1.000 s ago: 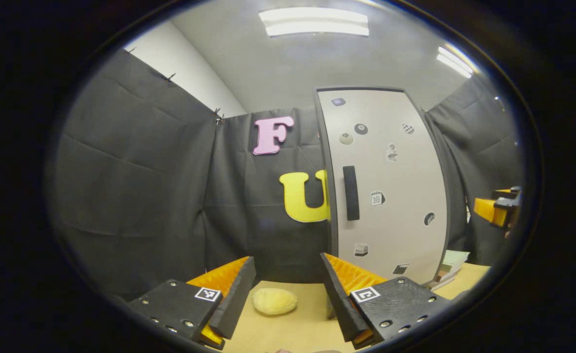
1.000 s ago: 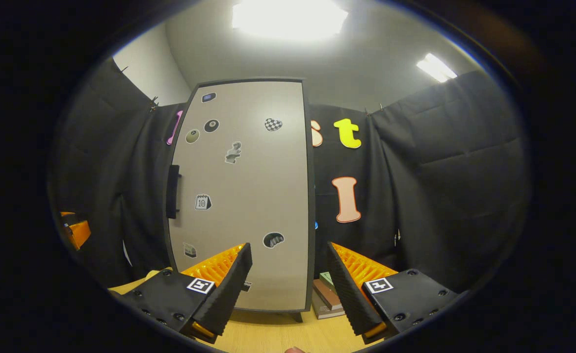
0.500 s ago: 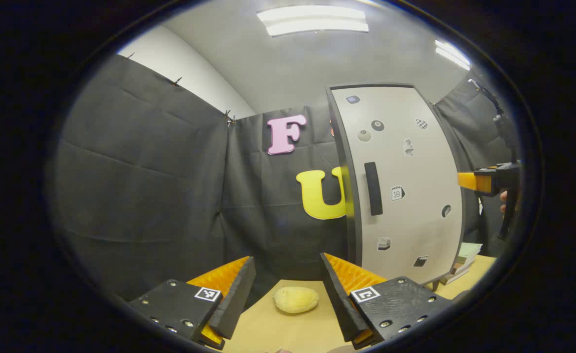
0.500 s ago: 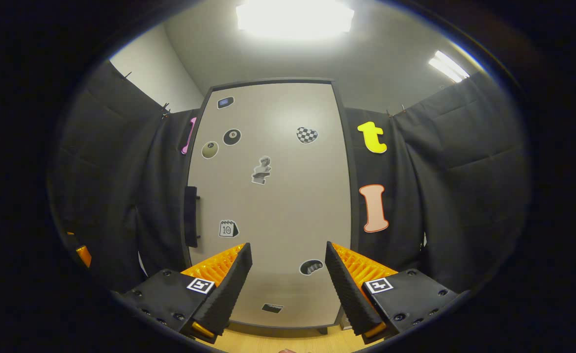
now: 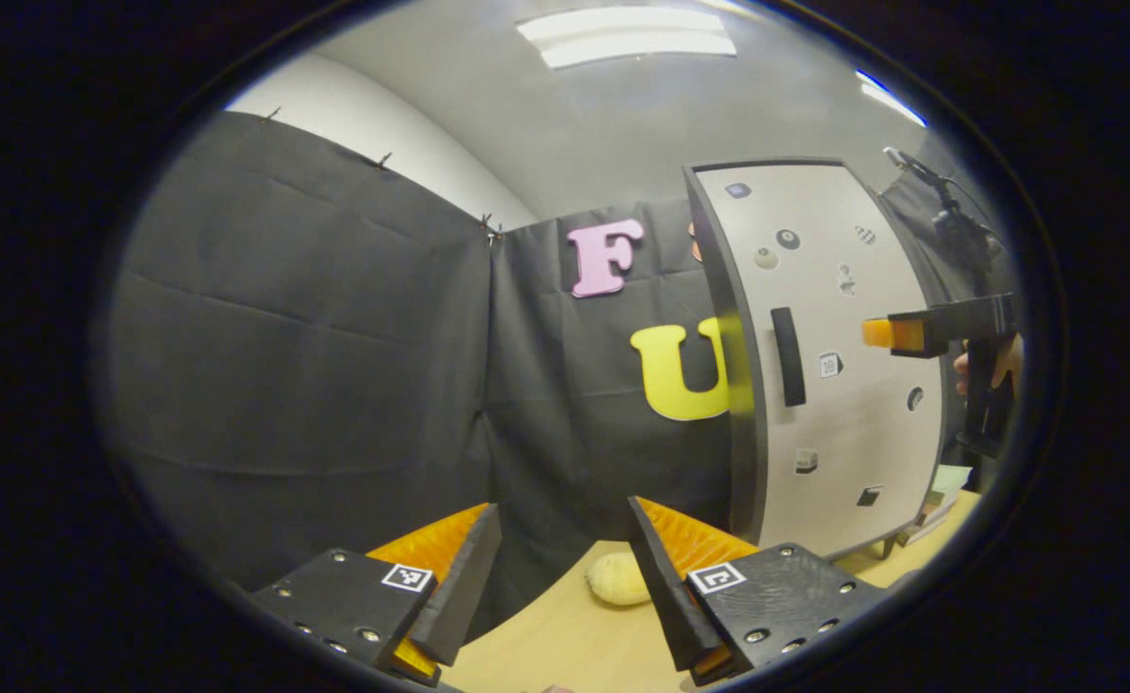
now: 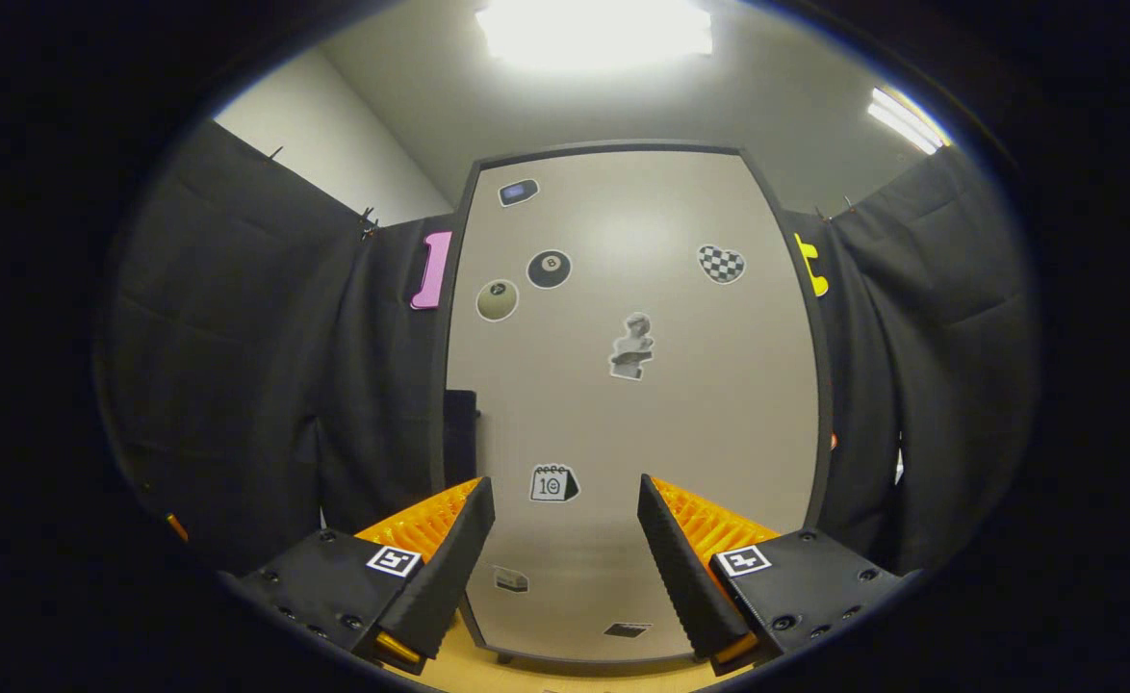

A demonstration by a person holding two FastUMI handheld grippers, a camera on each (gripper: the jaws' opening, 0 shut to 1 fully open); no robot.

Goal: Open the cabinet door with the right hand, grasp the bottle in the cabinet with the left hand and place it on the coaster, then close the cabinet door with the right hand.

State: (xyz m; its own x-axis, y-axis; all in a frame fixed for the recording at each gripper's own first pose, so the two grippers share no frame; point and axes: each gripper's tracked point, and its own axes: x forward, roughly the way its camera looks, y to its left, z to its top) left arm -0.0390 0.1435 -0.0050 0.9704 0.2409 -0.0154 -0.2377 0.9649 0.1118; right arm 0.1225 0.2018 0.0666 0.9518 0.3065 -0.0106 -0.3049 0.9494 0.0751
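In the right gripper view, the right gripper faced the shut cabinet door squarely, fingers apart and empty, the handle at ten o'clock of them. The left gripper view caught that gripper side-on at three o'clock, near the door but not touching, a hand behind it. The left gripper was spread wide and empty over the table, a yellow lump beside its right finger. The bottle was hidden behind the door.
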